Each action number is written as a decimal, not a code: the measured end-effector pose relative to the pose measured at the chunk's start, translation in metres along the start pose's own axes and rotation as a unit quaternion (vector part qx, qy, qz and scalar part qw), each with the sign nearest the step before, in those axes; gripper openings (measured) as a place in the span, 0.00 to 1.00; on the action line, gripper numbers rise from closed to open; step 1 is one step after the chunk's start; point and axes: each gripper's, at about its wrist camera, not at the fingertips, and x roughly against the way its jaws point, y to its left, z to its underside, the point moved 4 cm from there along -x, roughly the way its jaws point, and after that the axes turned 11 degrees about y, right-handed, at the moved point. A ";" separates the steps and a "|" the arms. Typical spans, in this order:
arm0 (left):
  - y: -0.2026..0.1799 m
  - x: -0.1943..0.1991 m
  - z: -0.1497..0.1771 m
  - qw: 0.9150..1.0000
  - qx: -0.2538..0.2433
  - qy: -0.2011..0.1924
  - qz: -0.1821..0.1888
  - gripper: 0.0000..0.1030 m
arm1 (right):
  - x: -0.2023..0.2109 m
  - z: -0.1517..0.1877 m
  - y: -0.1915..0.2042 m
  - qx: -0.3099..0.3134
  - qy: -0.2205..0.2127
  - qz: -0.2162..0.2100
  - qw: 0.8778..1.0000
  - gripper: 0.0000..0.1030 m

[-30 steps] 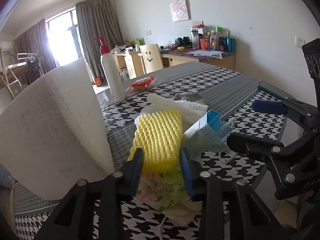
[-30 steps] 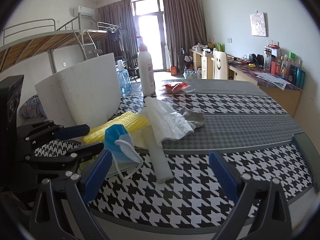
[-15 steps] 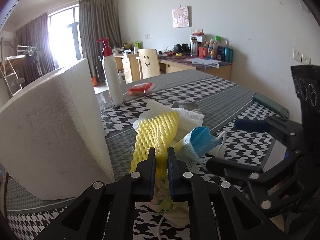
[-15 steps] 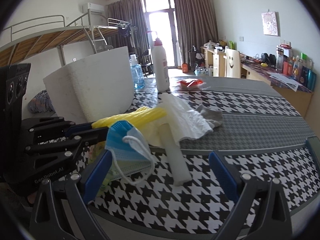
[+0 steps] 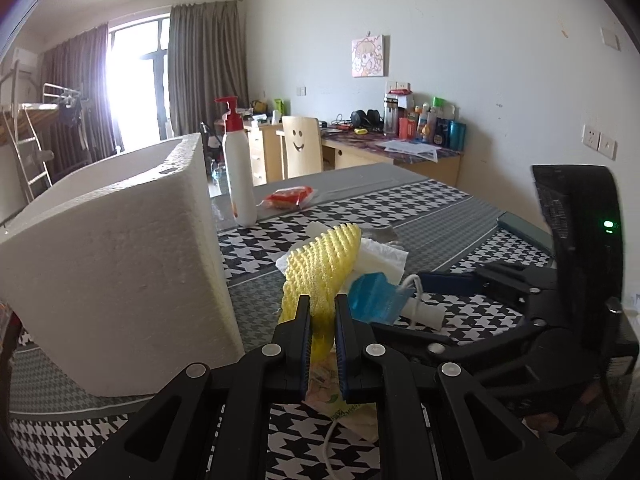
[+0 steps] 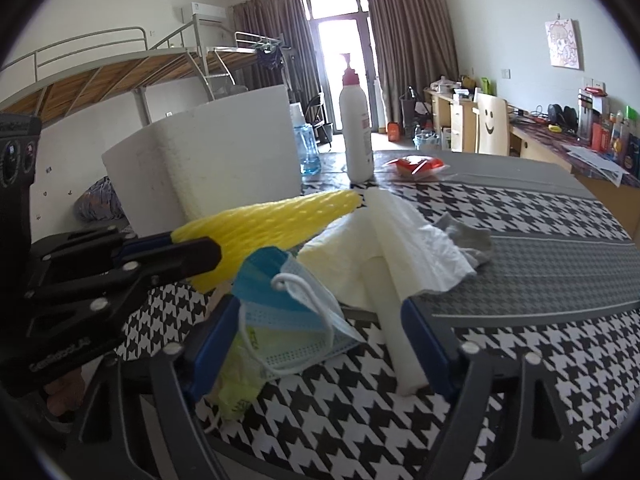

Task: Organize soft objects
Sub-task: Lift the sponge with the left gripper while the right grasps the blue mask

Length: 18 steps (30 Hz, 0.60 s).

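A yellow foam net (image 5: 320,268) sticks up off the pile of soft things, and my left gripper (image 5: 322,304) is shut on its near end. In the right wrist view the yellow net (image 6: 272,228) slants up from the left gripper (image 6: 200,246). A blue face mask (image 6: 288,300) lies between the fingers of my right gripper (image 6: 318,306), whose jaws are closing; the pads do not touch it. A white foam roll (image 6: 388,280) lies just inside the right finger. White tissue (image 6: 432,256) and a grey sock (image 6: 468,240) lie behind.
A tall white foam box (image 5: 120,260) stands close on the left of the houndstooth table (image 6: 520,340). A pump bottle (image 6: 355,136) and a red packet (image 6: 416,164) stand farther back. A green packet (image 6: 240,376) lies under the mask near the table edge.
My left gripper has shut on the yellow net and raised it off the pile. The right gripper has moved in around the blue mask and its jaws have narrowed.
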 end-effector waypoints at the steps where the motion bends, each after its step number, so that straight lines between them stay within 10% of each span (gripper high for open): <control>1: 0.001 0.002 0.001 1.000 0.001 -0.002 0.000 0.11 | -0.001 0.000 0.001 0.000 0.002 -0.003 1.000 0.75; 18: 0.009 0.018 0.007 1.000 0.012 -0.016 0.008 0.11 | -0.014 0.000 0.012 0.009 0.036 -0.025 0.999 0.16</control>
